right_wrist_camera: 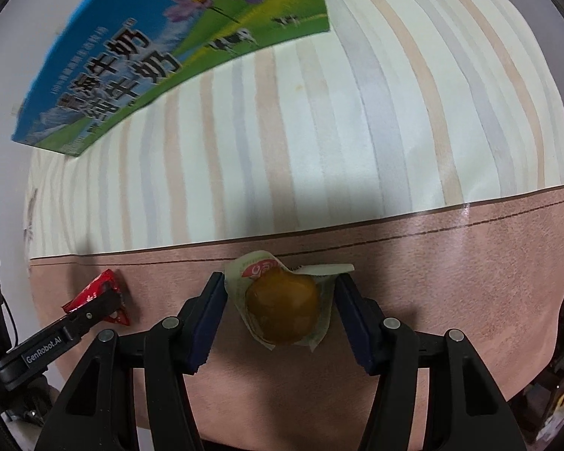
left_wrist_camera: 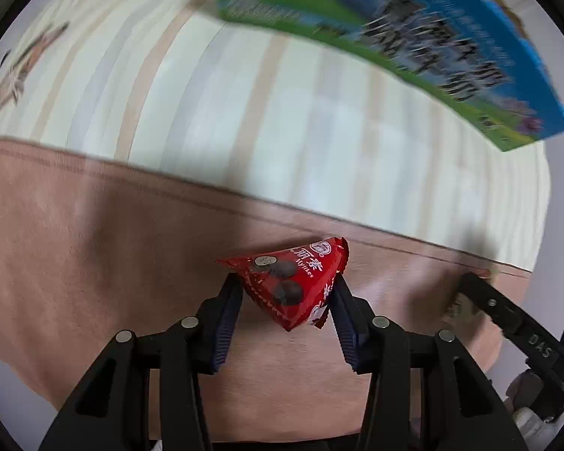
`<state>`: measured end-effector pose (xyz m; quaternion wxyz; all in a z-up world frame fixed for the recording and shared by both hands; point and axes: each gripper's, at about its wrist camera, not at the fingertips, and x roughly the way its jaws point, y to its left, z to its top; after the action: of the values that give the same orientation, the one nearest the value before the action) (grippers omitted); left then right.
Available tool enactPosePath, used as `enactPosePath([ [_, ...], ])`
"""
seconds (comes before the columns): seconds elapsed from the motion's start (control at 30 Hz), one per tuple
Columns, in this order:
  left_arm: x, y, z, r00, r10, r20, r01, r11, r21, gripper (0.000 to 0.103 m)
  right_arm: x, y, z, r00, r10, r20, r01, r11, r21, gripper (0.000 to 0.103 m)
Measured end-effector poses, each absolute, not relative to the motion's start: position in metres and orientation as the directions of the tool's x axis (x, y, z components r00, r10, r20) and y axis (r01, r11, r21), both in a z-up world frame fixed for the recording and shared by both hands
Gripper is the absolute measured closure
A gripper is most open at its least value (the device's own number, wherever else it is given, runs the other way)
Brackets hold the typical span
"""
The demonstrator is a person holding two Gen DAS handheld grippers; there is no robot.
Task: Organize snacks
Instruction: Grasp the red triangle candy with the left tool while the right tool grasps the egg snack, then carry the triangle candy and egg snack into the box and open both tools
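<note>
In the left wrist view a red triangular snack packet point(left_wrist_camera: 282, 274) sits between the blue pads of my left gripper point(left_wrist_camera: 285, 289), which is shut on it just above the pink band of the tablecloth point(left_wrist_camera: 94, 263). The right wrist view shows the same packet point(right_wrist_camera: 107, 280) at the left, under a left finger point(right_wrist_camera: 94, 310). My right gripper point(right_wrist_camera: 280, 285) points down at an orange jelly snack in a clear wrapper point(right_wrist_camera: 282, 308). Both pads touch the wrapper's edges. One finger of the right gripper point(left_wrist_camera: 507, 312) shows at the right in the left wrist view.
A blue and green milk carton box point(right_wrist_camera: 150, 60) stands at the back on the striped part of the cloth point(right_wrist_camera: 319, 131), also the milk box point(left_wrist_camera: 394, 37) from the left. The table's edge runs near the grippers. Some colourful packets point(right_wrist_camera: 560, 394) lie off the table at the lower right.
</note>
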<state>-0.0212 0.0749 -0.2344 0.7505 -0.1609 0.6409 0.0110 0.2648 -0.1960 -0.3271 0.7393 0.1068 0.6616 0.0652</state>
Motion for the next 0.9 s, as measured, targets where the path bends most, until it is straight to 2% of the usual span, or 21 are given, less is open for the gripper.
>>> enactPosePath([
  [0.33,-0.001,0.05,-0.154,0.316,-0.238,-0.919,-0.107,0.953,-0.283,0.059,0.271,-0.194,-0.283,0.167,0.32,-0.933,0.011,0.945,0.326,0.052],
  [0.57,0.035,0.041,-0.084,0.414,-0.283,-0.865,-0.033,0.945,-0.325,0.059,0.302,-0.187,-0.207,0.275,0.404,-0.872,-0.058,0.913,0.404,0.052],
  [0.77,0.088,0.041,-0.05,0.443,-0.261,-0.858,0.021,0.959,-0.281,0.059,0.365,-0.175,-0.153,0.342,0.439,-0.831,-0.122,0.898,0.424,0.052],
  [0.9,0.143,0.047,-0.045,0.414,-0.235,-0.88,0.032,0.969,-0.244,0.059,0.418,-0.162,-0.145,0.354,0.415,-0.838,-0.14,0.909,0.392,0.052],
])
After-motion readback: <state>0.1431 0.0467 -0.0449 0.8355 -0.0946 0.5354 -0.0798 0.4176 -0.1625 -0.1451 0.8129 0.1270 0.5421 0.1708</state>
